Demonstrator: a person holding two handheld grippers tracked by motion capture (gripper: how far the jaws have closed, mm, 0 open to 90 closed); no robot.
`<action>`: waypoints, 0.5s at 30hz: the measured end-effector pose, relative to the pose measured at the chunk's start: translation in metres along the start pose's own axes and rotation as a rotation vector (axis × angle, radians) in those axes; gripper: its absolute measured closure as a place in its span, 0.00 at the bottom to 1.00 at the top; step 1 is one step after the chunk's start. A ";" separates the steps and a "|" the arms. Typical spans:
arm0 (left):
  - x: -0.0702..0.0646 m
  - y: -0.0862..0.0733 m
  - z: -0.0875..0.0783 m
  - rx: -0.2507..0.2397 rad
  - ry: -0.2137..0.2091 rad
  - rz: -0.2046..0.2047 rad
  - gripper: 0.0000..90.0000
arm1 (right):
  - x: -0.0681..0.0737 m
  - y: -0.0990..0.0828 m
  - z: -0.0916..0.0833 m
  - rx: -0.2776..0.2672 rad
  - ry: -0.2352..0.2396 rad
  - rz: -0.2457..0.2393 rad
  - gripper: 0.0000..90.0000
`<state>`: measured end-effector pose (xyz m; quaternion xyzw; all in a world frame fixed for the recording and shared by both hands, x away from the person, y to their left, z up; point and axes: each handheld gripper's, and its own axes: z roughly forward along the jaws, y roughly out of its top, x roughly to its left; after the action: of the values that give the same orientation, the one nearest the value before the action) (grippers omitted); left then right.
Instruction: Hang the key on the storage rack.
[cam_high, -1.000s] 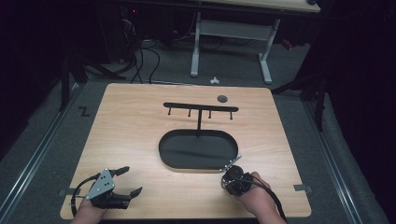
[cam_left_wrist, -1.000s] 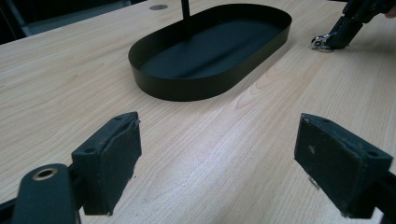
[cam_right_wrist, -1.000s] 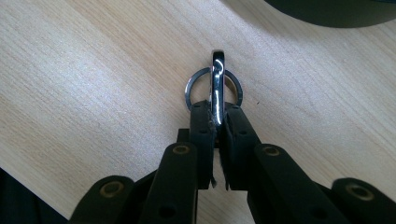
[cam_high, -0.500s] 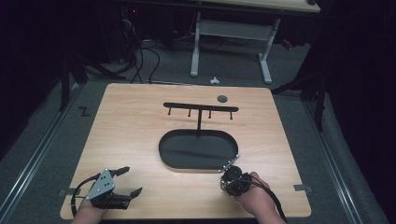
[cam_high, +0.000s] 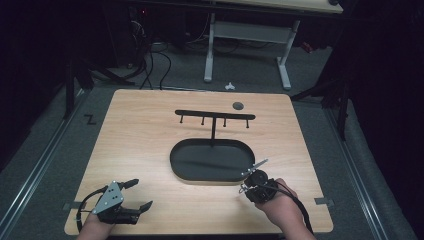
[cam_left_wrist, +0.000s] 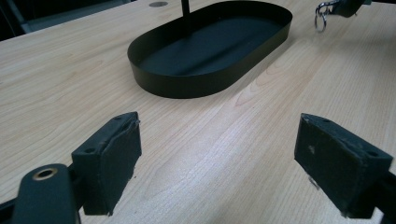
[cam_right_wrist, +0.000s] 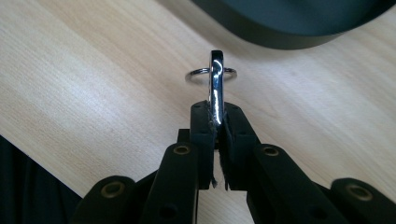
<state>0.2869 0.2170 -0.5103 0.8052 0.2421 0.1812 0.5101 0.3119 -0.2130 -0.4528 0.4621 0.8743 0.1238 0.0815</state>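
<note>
Near front right corner of light wooden table (cam_high: 150, 130), right gripper (cam_right_wrist: 216, 122) has jaws pressed together on shiny metal clip with small wire ring (cam_right_wrist: 215, 86); clip stands edge-on between pads, ring at far end, above bare wood. High view: right gripper (cam_high: 248, 181) just off near right edge of black oval metal tray (cam_high: 176, 165), clip clear of tray rim. Left gripper (cam_left_wrist: 217, 163) at front left, jaws spread wide, nothing between pads, well apart from tray (cam_left_wrist: 187, 86). Black T-shaped hook rack (cam_high: 215, 116) rises behind tray.
</note>
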 end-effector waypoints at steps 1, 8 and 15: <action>0.000 0.000 0.000 -0.003 0.001 0.000 0.17 | -0.002 0.000 -0.002 -0.006 0.001 0.009 0.94; 0.001 0.000 -0.001 -0.006 0.002 0.000 0.17 | -0.011 -0.002 -0.012 -0.027 -0.006 0.039 0.94; 0.000 0.001 -0.001 -0.006 0.000 0.002 0.17 | -0.019 -0.004 -0.017 -0.032 -0.015 0.087 0.94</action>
<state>0.2868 0.2172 -0.5096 0.8039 0.2410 0.1825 0.5122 0.3152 -0.2334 -0.4374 0.4993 0.8507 0.1376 0.0900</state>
